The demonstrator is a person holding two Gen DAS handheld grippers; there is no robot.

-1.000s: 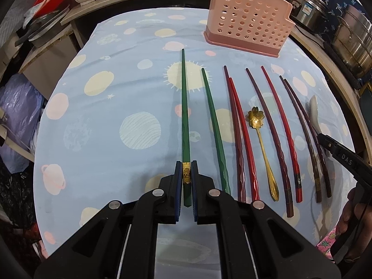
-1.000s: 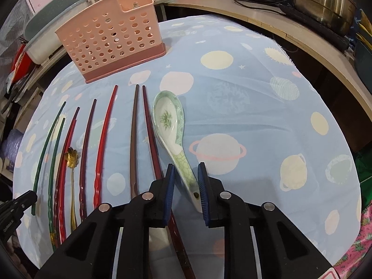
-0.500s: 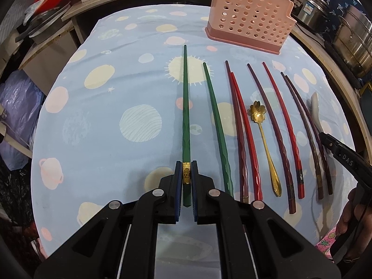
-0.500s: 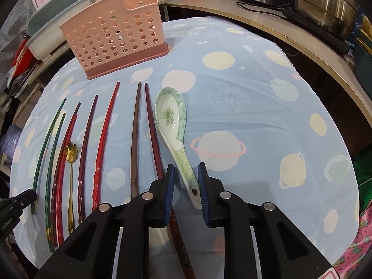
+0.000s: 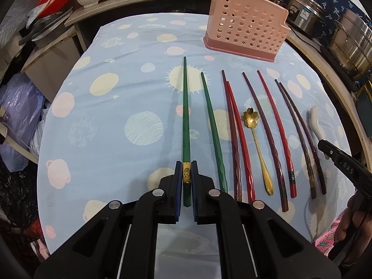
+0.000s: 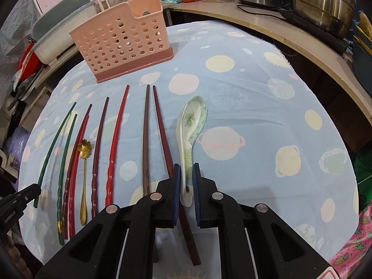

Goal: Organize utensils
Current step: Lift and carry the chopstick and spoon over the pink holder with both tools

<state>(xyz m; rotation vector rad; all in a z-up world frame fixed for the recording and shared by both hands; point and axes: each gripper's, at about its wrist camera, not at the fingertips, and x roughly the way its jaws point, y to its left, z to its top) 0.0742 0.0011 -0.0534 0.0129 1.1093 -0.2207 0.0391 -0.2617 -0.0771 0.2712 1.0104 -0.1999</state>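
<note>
Since a second ago the right gripper [image 6: 186,183] has narrowed onto the ceramic spoon [image 6: 191,125], whose handle was loosely between the pads; the spoon's bowl now sits raised off the cloth [image 6: 255,107], tilted. The green chopstick [image 5: 186,116] in the left gripper [image 5: 186,181] also reads lifted, with its shadow apart from it on the cloth.

Left fingers: pressed on the green chopstick at its gold band, near the butt end; tip points toward the pink holder [image 5: 246,32]. Right fingers: pinching the spoon handle close to its end (small hole in the handle visible just by the pads).

Remaining utensils lie in a row on the cloth, roughly parallel, tips toward the holder. From the left view, outward: second green chopstick [image 5: 212,127]; red pair [image 5: 234,134], touching along their length; gold spoon [image 5: 255,144] with flower-shaped bowl; a dark chopstick [image 5: 265,134] and a red one [image 5: 276,130], apart; brown pair [image 5: 300,134], close together.

Holder stands upright at the far end of the cloth, well apart from the tips. Steel pots [image 5: 348,41] on the counter beyond, right side. A hand [image 5: 355,223] shows at the right edge of the left view, on the right gripper's handle.
</note>
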